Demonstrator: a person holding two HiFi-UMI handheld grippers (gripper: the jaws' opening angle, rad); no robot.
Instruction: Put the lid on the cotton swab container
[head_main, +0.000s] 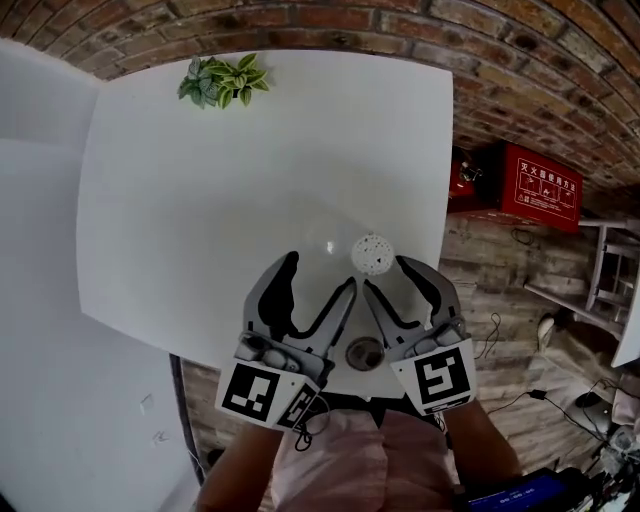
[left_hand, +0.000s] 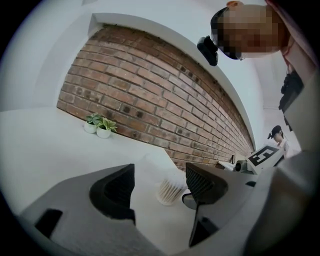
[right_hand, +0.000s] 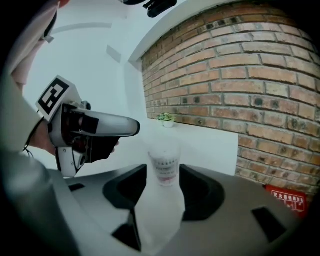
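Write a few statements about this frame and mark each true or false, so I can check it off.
1. The left gripper and the right gripper are both open and hold nothing. True.
2. The cotton swab container already has its lid on. False: its top is open and the swab tips show.
3. Small potted plants stand at the far edge of the white table. True.
4. The red fire extinguisher box sits on the table. False: it is off the table, to the right, by the brick wall.

I see my left gripper (head_main: 319, 276) and right gripper (head_main: 388, 278) spread at six o'clock on the white table (head_main: 180, 220), the cotton swab container (head_main: 371, 253) just beyond the right gripper, and a potted plant (head_main: 222, 80) at eleven.
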